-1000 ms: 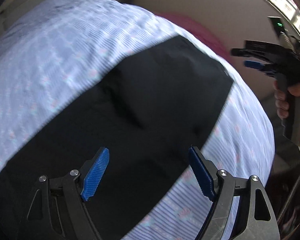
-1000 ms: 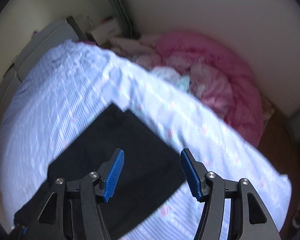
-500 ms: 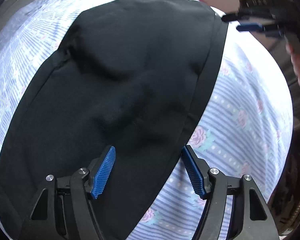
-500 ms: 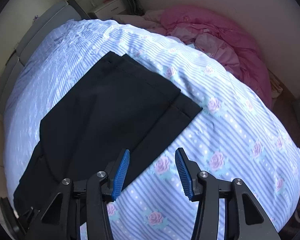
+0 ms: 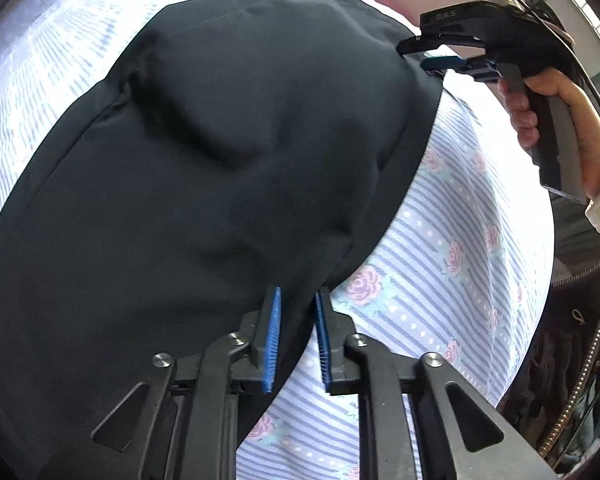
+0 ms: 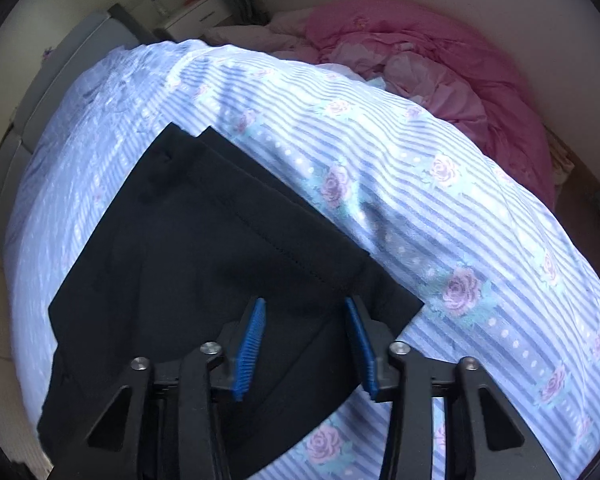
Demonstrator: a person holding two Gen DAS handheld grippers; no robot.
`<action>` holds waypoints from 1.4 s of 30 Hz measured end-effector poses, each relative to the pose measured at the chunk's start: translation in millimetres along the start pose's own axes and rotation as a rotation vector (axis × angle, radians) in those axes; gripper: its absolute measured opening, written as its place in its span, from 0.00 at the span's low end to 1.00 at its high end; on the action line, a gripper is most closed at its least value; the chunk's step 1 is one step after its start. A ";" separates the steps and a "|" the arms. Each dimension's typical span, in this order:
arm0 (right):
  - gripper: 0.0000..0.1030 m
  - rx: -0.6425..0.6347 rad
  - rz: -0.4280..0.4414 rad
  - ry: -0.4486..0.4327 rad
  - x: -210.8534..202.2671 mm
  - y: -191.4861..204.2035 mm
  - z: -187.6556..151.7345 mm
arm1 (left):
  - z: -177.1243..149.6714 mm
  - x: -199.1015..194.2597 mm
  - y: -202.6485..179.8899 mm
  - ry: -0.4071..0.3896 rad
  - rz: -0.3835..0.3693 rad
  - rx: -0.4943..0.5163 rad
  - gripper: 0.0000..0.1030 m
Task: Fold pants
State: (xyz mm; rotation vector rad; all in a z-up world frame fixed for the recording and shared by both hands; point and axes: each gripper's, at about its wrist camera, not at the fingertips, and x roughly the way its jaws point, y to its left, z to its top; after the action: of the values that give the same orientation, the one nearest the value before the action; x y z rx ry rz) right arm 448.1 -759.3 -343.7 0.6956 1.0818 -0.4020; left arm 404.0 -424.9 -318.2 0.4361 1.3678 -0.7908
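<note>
Bed sheet [image 6: 440,216]: blue-striped, rose-printed cover over the bed; bears everything else.
Pink quilt [image 6: 452,60]: bunched against the wall at the far side of the bed.
Pants [image 5: 220,152]: black, lying flat on the sheet with shallow creases; the hem end with two offset corners lies far in the right wrist view.
Left gripper [image 5: 297,332]: jaws have just been closing and now pinch the near edge of the pants between the blue pads.
Right gripper [image 6: 306,344]: jaws have just been closing; pads stand apart astride the corner of the pants, fabric between them, grip uncertain.
Hand [image 5: 556,120]: wraps the right gripper's handle; pale sleeve at the wrist.
</note>
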 end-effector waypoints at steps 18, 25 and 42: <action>0.22 0.017 0.067 -0.069 -42.3 -24.9 -7.5 | 1.1 -14.7 -14.0 -0.010 -0.048 -0.013 0.02; 0.28 0.023 0.064 -0.009 -9.8 -15.0 1.5 | -2.1 -26.6 -15.2 -0.050 -0.068 -0.053 0.09; 0.29 0.103 0.128 -0.001 -0.4 -25.1 0.5 | 33.3 8.4 -34.8 -0.049 0.013 0.097 0.04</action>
State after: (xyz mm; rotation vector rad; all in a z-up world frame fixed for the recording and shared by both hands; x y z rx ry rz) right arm 432.9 -777.9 -351.1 0.8509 1.0153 -0.3496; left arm 402.2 -473.6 -314.6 0.4977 1.2841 -0.8544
